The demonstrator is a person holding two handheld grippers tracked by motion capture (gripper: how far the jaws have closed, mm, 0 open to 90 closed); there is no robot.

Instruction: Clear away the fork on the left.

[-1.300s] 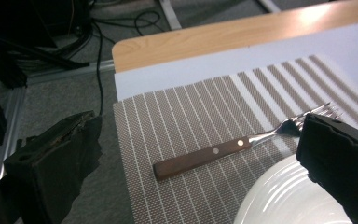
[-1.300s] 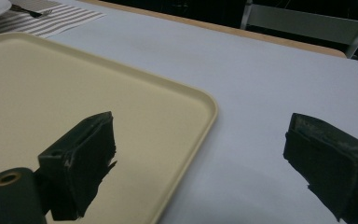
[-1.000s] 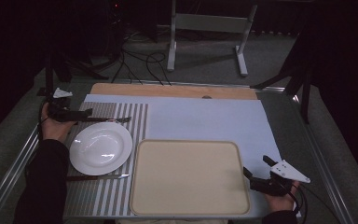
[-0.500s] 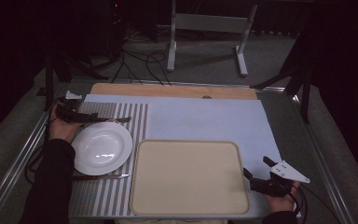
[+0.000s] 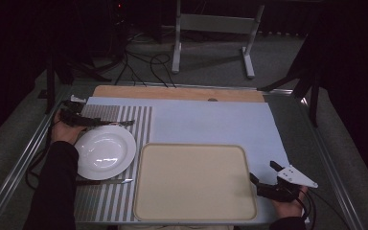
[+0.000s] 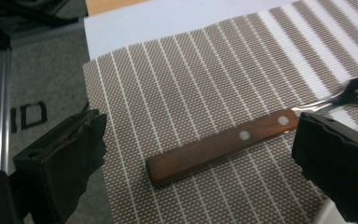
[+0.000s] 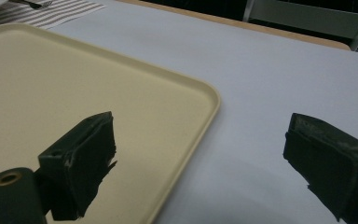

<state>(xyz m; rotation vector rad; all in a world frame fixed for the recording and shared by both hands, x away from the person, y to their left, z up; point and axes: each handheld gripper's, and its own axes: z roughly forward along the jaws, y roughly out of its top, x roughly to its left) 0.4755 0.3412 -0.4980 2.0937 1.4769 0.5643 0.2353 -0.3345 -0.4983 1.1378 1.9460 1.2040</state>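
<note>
Table (image 5: 211, 120): beige tray (image 5: 194, 179) empty; white plate (image 5: 104, 152) empty.

On the mat (image 5: 100, 201) a plate (image 5: 105, 152) lies left of the tray (image 5: 194, 181), fork (image 5: 120, 123) behind it.

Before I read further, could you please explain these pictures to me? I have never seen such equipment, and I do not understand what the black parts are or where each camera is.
No robot is here. A person holds a hand tool in each hand: the left gripper and the right gripper, each with two black jaws. The high view looks down from above the table. Each other picture comes from a camera riding on one gripper, looking along its jaws.

On the striped placemat lie a white plate, a fork with a wooden handle beyond it, and a knife nearer the person. Beside them lies an empty beige tray.

Both grippers are open and hold nothing. The left one's jaws stand on either side of the fork handle; the right one is at the tray's corner.
</note>
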